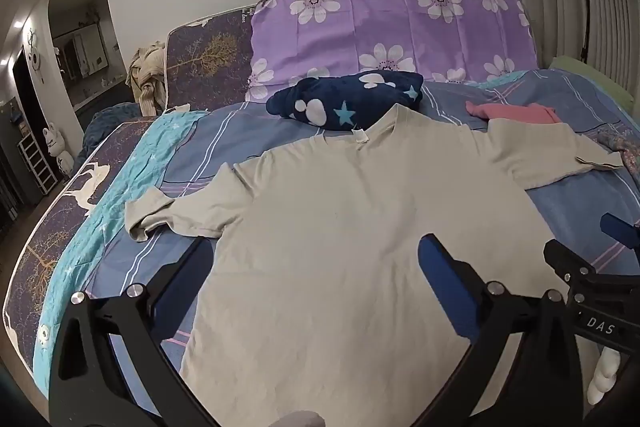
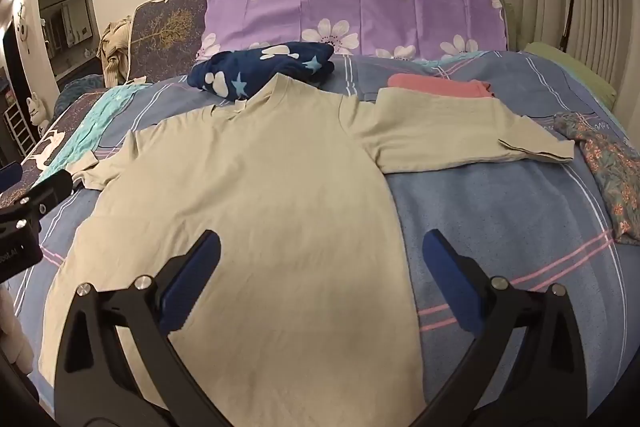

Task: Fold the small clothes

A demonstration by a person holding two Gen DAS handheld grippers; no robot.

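The beige T-shirt (image 1: 340, 227) lies spread flat on the blue striped bedsheet (image 2: 500, 227), sleeves out, unfolded. Both the left gripper (image 1: 316, 267) and right gripper (image 2: 320, 259) hover over it, fingers spread wide, empty. Folding looks about to start; next, each likely pinches an edge.

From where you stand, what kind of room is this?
Most likely a bedroom: a beige T-shirt lies spread flat on a bed with a blue striped sheet, and a purple flowered pillow leans against the wall behind.
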